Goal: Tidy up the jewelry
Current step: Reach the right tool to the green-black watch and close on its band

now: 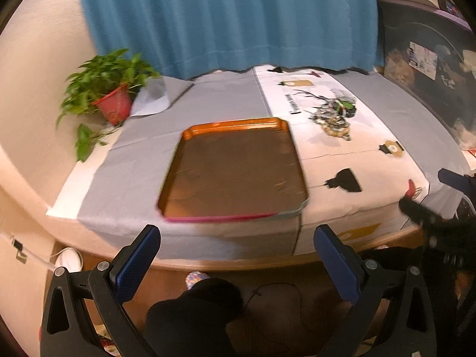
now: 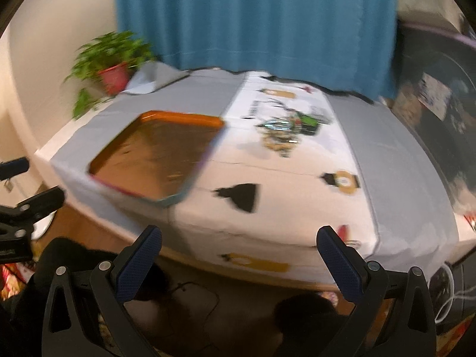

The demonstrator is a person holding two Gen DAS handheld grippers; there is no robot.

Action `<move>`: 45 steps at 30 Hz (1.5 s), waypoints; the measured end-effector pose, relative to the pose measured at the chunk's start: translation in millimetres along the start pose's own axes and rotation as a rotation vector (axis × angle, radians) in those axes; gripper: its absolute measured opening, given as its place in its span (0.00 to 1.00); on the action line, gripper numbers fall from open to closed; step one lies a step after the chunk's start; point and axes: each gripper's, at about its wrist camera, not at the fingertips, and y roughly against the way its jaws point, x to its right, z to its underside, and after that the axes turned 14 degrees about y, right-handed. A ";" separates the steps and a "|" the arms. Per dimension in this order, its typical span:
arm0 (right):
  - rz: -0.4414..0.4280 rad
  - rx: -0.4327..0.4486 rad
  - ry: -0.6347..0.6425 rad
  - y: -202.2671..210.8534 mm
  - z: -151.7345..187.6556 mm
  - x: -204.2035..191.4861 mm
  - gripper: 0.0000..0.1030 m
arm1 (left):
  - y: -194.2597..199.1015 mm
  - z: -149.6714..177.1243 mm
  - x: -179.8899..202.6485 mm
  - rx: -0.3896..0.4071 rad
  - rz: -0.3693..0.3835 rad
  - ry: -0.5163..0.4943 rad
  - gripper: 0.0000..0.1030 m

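Observation:
A heap of tangled jewelry (image 1: 334, 114) lies on the white printed cloth, to the right of and beyond an orange tray (image 1: 235, 169) that holds nothing I can make out. My left gripper (image 1: 238, 245) is open and empty, held off the table's near edge, short of the tray. In the right wrist view the jewelry (image 2: 287, 132) sits mid-table, with the tray (image 2: 157, 163) to its left. My right gripper (image 2: 239, 248) is open and empty, in front of the table edge, well short of the jewelry. Both views are blurred.
A potted plant in a red pot (image 1: 114, 104) stands at the table's back left corner, beside folded grey paper (image 1: 151, 98). A blue curtain (image 1: 226, 17) hangs behind. Dark furniture (image 1: 431, 83) stands at the right. The table is covered with grey cloth (image 1: 139, 163).

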 end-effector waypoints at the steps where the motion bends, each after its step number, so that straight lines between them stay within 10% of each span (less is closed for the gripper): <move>1: 0.004 -0.002 -0.026 -6.2 -3.0 16.2 1.00 | -3.6 -5.0 7.2 -0.005 0.008 -0.006 0.99; 18: 0.122 -0.122 -0.144 -192.4 -54.7 208.3 1.00 | -111.2 -94.4 135.5 -0.042 0.098 -0.126 0.99; 39: -0.129 -0.129 0.109 -306.2 -122.9 139.8 1.00 | -157.2 -120.6 124.5 -0.063 0.052 -0.080 0.99; 40: -0.129 -0.126 0.109 -308.3 -126.6 138.7 0.98 | -157.0 -120.7 124.4 -0.062 0.053 -0.079 0.99; 42: -0.110 -0.083 0.092 -302.7 -127.0 141.3 0.65 | -156.1 -121.1 125.6 -0.059 0.051 -0.081 0.99; 45: -0.120 -0.084 0.058 -292.2 -118.9 149.5 0.55 | -155.0 -120.2 126.7 -0.056 0.053 -0.081 0.99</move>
